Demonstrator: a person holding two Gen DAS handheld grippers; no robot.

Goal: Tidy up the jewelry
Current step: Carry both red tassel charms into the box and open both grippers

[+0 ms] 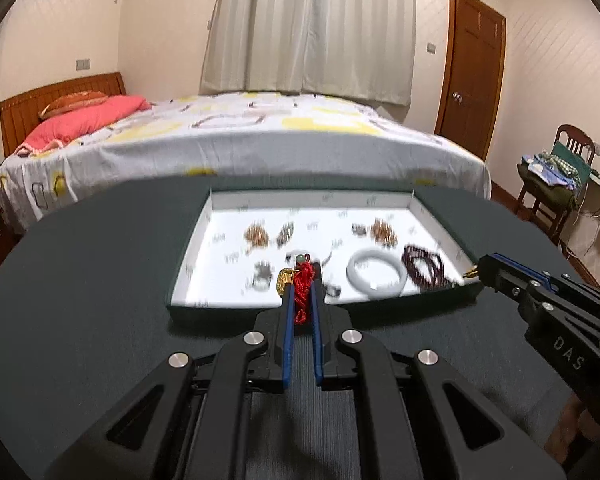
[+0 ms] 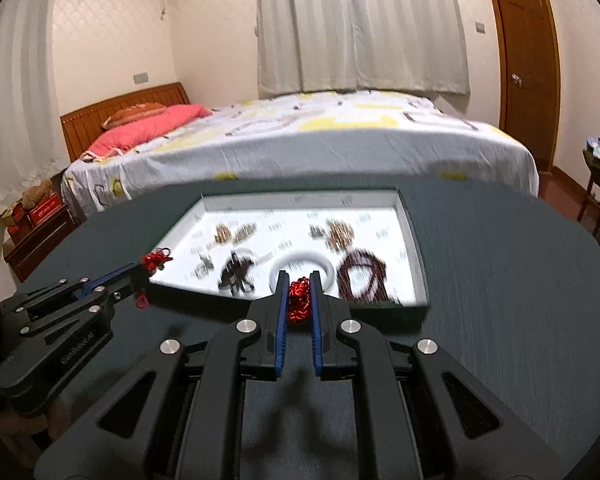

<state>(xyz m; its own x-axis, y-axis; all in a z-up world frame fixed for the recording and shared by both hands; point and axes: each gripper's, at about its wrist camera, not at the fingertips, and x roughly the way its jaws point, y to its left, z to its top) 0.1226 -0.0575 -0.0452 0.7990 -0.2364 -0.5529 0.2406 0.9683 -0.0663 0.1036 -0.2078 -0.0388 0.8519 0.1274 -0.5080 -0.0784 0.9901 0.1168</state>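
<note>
Red cord (image 1: 302,292) pinched between left tongs (image 1: 301,276); red beads (image 2: 299,304) between right tongs (image 2: 299,280).

We can read two markings, both on the grippers' black housings. In the left wrist view, at about four o'clock, the right gripper (image 1: 473,273) carries pale raised letters "DAS" on its side; any letters past those run out of sight. In the right wrist view, at about eight o'clock, the left gripper (image 2: 146,266) bears a faint embossed word that seems to begin "Gen", too blurred for us to read further.
</note>
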